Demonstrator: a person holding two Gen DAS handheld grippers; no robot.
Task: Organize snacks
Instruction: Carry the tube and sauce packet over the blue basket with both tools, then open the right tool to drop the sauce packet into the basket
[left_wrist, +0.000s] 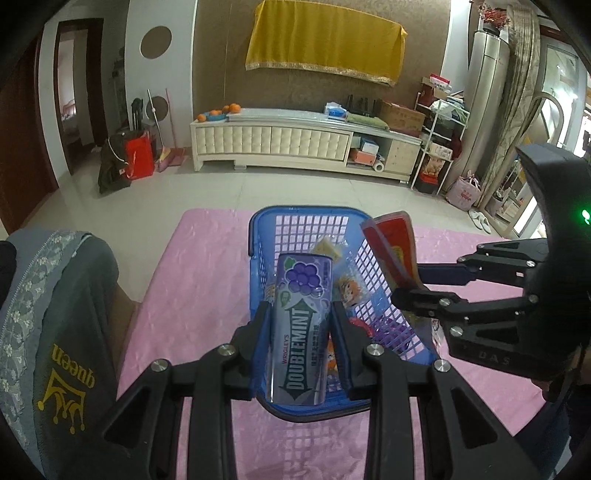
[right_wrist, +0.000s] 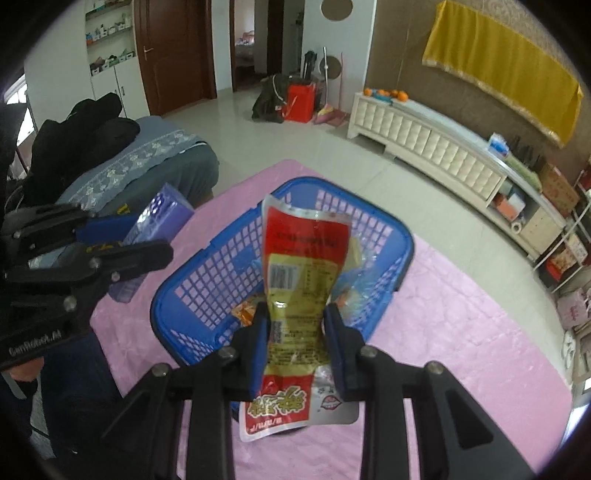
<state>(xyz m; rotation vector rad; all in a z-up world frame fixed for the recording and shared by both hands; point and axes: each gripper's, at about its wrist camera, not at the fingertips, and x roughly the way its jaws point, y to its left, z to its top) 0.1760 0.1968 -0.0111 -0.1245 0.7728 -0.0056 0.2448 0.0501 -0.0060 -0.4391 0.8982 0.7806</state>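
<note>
A blue plastic basket (left_wrist: 258, 236) (right_wrist: 184, 280) sits on a pink tablecloth (left_wrist: 207, 266) (right_wrist: 461, 332) with several small wrapped snacks inside. My left gripper (left_wrist: 299, 314) is shut on a purple Doublemint gum pack (left_wrist: 301, 321), held lengthwise over the basket's near end. That pack shows as a purple box (right_wrist: 162, 214) in the right wrist view, in the left gripper (right_wrist: 147, 240). My right gripper (right_wrist: 295, 317) is shut on a red and yellow snack packet (right_wrist: 299, 266), squeezed at its middle above the basket. The same packet (left_wrist: 391, 247) hangs over the basket's right rim from the right gripper (left_wrist: 410, 288).
A grey cushioned seat back with lace trim (left_wrist: 55, 314) (right_wrist: 147, 155) stands left of the table. A white TV cabinet (left_wrist: 295, 140) (right_wrist: 424, 147) lines the far wall beyond tiled floor. A red bag (left_wrist: 138, 155) stands by the doorway.
</note>
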